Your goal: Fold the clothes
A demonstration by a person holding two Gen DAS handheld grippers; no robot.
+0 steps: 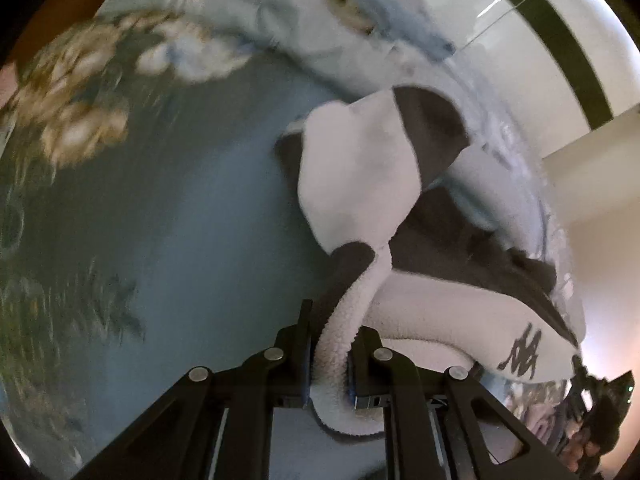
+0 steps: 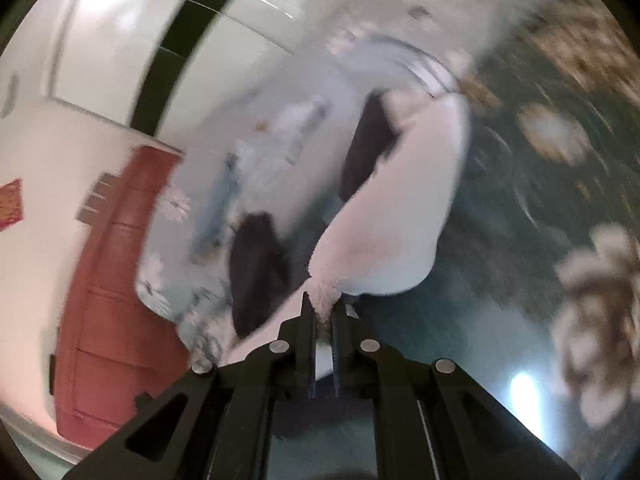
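Two tools, left (image 1: 330, 354) and right (image 2: 324, 312), each pinching one white-and-black fleece garment (image 1: 360, 168).

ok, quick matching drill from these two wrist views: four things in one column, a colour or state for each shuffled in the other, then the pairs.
Things:
1. left gripper
2. fleece garment
3. bedspread
4. door

States:
A. reddish-brown, panelled
B. white with dark patches and a dark logo
C. shut on a fleece edge
D. blue-green with pale flowers

Pairs: 1-C, 2-B, 3-D, 4-A
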